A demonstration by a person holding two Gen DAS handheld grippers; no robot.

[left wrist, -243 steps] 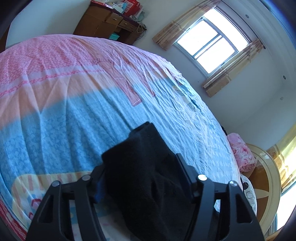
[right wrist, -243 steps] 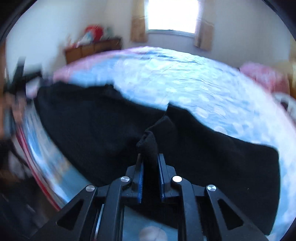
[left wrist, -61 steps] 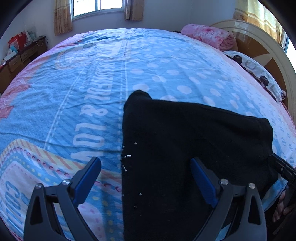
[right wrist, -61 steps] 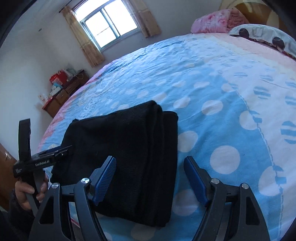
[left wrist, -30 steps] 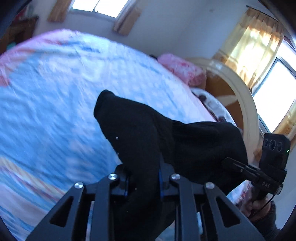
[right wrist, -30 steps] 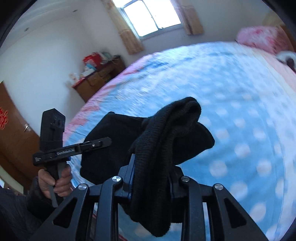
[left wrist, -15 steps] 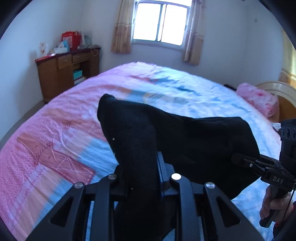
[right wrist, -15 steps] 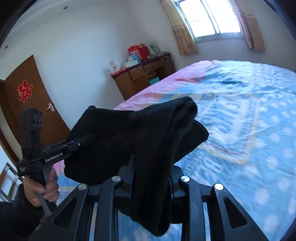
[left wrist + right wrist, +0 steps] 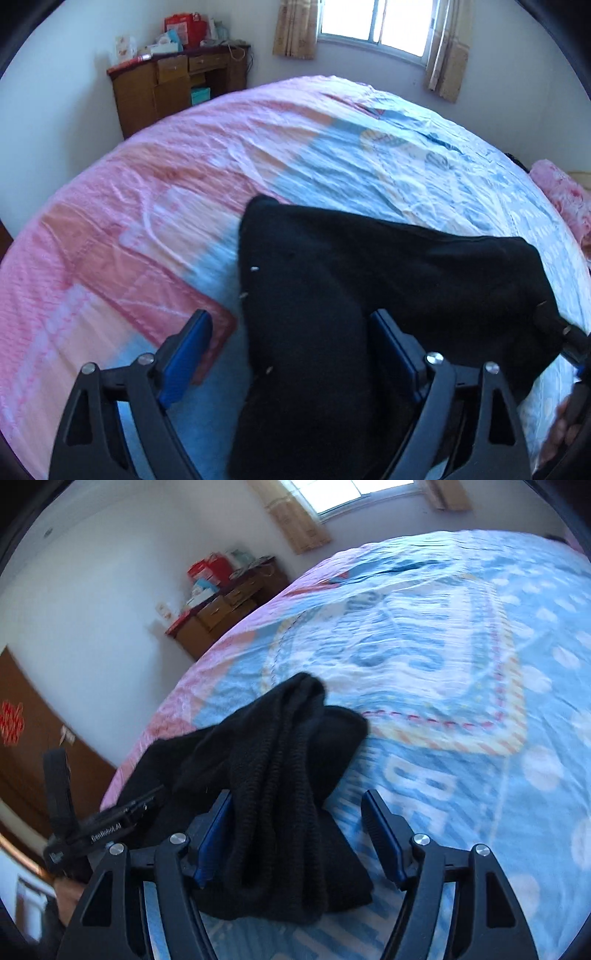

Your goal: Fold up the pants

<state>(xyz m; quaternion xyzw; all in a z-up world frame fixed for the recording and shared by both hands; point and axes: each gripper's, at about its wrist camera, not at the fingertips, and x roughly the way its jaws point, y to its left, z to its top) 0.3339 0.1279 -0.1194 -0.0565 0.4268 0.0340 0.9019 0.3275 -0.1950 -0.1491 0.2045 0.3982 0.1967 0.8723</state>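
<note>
We had both jaws wide apart, holding nothing; the folded black knitted pants [image 9: 314,332] lay bunched on the pink-and-blue quilted bed [image 9: 147,206]; tidying seemed left.

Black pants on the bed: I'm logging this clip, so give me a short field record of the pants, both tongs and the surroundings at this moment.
garment: black knit pants, folded into a bundle
garment position: lying on the bed's blue and pink quilt
left tongs: open, pants between the blue pads but not pinched
right tongs: open, pants by the left pad, not pinched
background: wooden cabinet against the wall, curtained window behind the bed
task state: pants folded and released on the quilt
</note>
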